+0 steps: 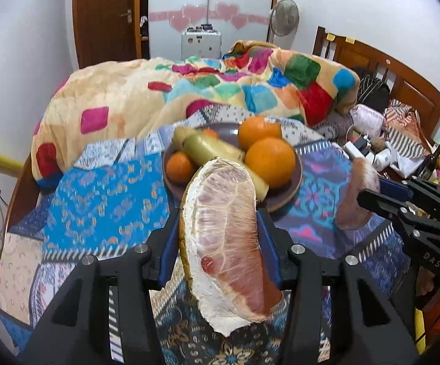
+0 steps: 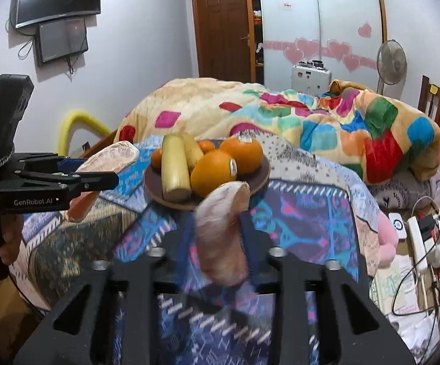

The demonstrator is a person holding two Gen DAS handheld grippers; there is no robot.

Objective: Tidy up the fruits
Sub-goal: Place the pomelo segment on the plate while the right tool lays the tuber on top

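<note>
My left gripper is shut on a large peeled pomelo wedge, held upright above the patterned bedspread, just short of a brown plate. The plate holds oranges and pale yellow-green stalk pieces. My right gripper is shut on a second pomelo wedge, blurred, just before the same plate. Each gripper shows in the other view: the right one with its wedge, the left one with its wedge.
A colourful quilt is heaped behind the plate. Chargers, cables and soft toys lie to the right by the wooden headboard. A yellow chair back stands at the left bed edge.
</note>
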